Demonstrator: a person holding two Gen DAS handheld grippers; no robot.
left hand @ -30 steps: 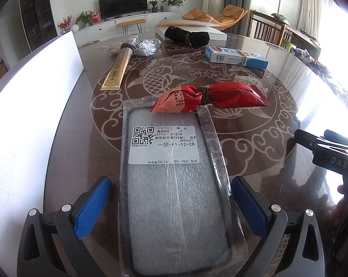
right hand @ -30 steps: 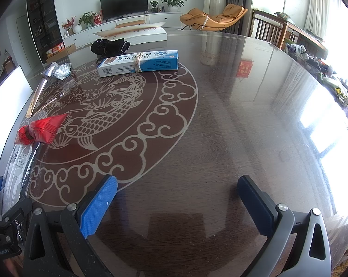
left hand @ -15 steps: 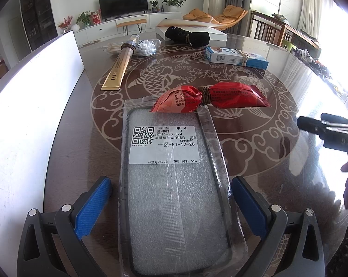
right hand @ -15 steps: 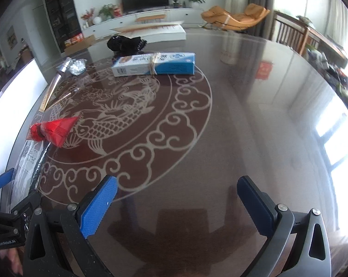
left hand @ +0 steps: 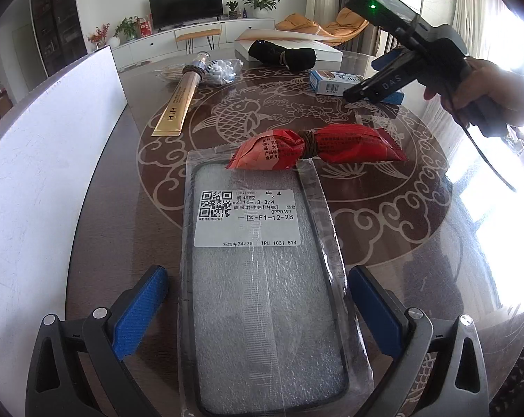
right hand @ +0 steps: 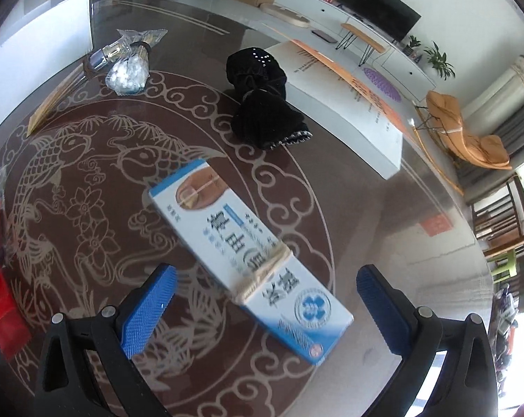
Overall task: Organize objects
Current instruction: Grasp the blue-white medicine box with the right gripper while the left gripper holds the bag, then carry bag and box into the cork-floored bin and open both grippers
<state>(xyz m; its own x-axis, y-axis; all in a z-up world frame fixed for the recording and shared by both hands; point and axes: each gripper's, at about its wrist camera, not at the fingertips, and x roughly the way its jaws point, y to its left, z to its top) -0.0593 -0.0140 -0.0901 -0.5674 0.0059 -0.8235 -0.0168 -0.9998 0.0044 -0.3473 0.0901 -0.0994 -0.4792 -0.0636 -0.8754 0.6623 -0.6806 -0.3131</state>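
Between the spread right tongs (right hand: 265, 307) the blue-and-white box (right hand: 248, 253), bound with a rubber band, lies diagonally on the glass surface (right hand: 383, 243), not yet touched. It should be straddled across its narrow width near the band, the pads being lowered level before being closed. The right tongs are held above it, tilted down, by a hand (left hand: 484, 87); their height is blurred, perhaps still well clear. The left tongs (left hand: 258, 309) rest spread, flanking the bagged phone case (left hand: 262, 285), empty.

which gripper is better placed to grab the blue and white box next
Right. The right gripper hangs open directly over the blue and white box, which lies between its fingers. The left gripper sits open around the bagged phone case, far from the box.
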